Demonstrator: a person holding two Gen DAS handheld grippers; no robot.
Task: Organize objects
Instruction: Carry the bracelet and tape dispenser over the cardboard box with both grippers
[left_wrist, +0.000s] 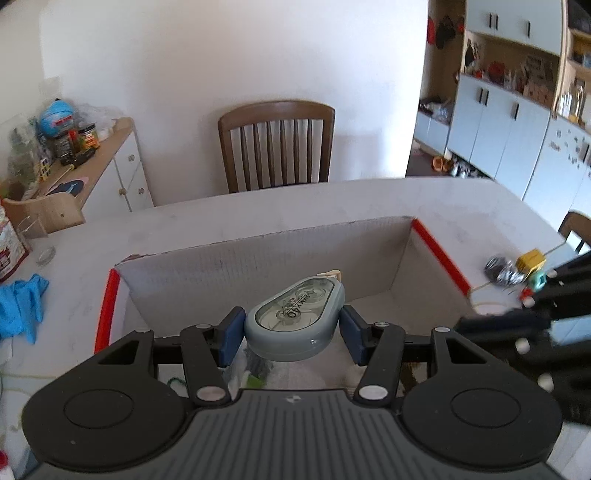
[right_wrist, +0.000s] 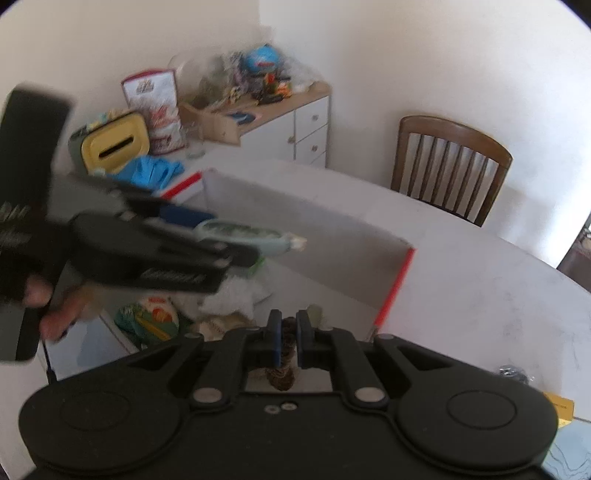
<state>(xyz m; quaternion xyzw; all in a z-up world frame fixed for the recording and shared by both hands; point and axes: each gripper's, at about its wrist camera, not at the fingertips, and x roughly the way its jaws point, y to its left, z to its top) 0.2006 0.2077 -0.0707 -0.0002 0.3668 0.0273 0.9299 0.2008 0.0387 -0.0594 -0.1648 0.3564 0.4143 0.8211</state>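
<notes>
The left gripper (left_wrist: 291, 330) clamps a grey correction-tape dispenser (left_wrist: 295, 319) above the open cardboard box (left_wrist: 229, 266). The right gripper (right_wrist: 287, 338), above the same box, pinches a brownish rope-like piece (right_wrist: 282, 373).

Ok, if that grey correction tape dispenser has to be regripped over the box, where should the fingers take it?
Across its wide rounded rear, as the left gripper has the tape dispenser now: one pad on each curved side, coming from behind with the narrow nozzle end pointing away. The flat clear face lies upward and the body tapers forward, so the fat end probably gives the surest seat.
</notes>
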